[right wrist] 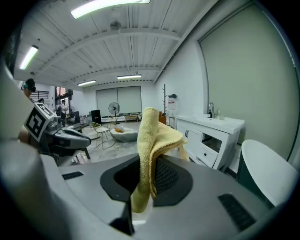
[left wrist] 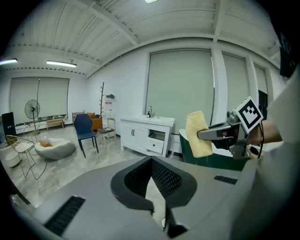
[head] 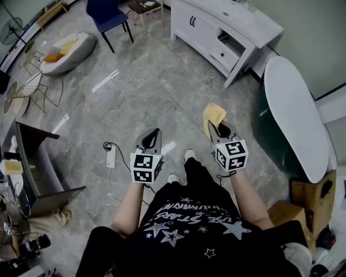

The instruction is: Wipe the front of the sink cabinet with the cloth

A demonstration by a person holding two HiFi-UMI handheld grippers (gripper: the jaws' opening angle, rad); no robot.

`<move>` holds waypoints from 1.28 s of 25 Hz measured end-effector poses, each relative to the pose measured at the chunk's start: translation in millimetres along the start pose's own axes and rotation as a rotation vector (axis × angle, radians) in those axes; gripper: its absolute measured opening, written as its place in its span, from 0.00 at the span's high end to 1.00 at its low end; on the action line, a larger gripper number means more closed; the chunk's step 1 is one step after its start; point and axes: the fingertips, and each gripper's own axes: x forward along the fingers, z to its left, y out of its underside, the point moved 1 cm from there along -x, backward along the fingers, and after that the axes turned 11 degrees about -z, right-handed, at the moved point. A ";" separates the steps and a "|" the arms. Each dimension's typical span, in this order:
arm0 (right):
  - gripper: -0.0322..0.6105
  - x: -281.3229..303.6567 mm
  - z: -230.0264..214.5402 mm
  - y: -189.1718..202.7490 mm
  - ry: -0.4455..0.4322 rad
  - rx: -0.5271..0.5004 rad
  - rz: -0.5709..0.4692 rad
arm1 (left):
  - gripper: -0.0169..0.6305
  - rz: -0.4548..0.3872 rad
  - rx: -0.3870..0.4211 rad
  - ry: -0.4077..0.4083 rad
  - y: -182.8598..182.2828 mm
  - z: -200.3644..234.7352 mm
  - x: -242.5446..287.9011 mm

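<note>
The white sink cabinet (head: 203, 30) stands across the floor, well ahead of me, with one drawer open; it also shows in the left gripper view as the sink cabinet (left wrist: 140, 136) and in the right gripper view as the sink cabinet (right wrist: 208, 136). A folded yellow cloth (head: 212, 114) sticks up from my right gripper (head: 219, 127), which is shut on it. In the right gripper view the cloth (right wrist: 149, 140) hangs between the jaws. My left gripper (head: 155, 133) is held level beside it, shut and holding nothing. Both grippers are far from the cabinet.
A dark green bathtub with a white top (head: 289, 108) lies to my right. A blue chair (head: 108, 16) and a pale bean bag (head: 67, 51) stand at the far left. A power strip (head: 111, 157) with its cord lies on the floor by my feet. A cardboard box (head: 311, 197) is at the near right.
</note>
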 end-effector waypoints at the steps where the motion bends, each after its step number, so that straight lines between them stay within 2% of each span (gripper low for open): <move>1: 0.86 -0.8 3.0 0.3 0.005 0.001 0.002 | 0.95 0.001 -0.004 0.004 1.4 0.3 -3.6; 5: 0.86 0.3 17.5 -0.8 0.004 0.002 -0.013 | 0.95 0.006 -0.019 -0.003 7.6 9.1 -21.0; 10: 0.86 18.6 28.6 -0.9 -0.022 0.018 -0.052 | 0.95 0.007 -0.042 -0.057 13.7 35.7 -29.2; 18: 0.86 93.7 -1.1 -2.1 -0.006 0.067 -0.064 | 0.95 0.031 -0.052 -0.109 18.6 82.9 2.0; 24: 0.85 202.9 -59.6 -1.4 0.007 0.100 -0.047 | 0.95 0.080 -0.039 -0.149 5.3 139.6 90.5; 32: 0.85 335.1 -153.6 -40.0 0.023 0.131 -0.066 | 0.95 0.065 -0.034 -0.133 -60.9 192.0 244.9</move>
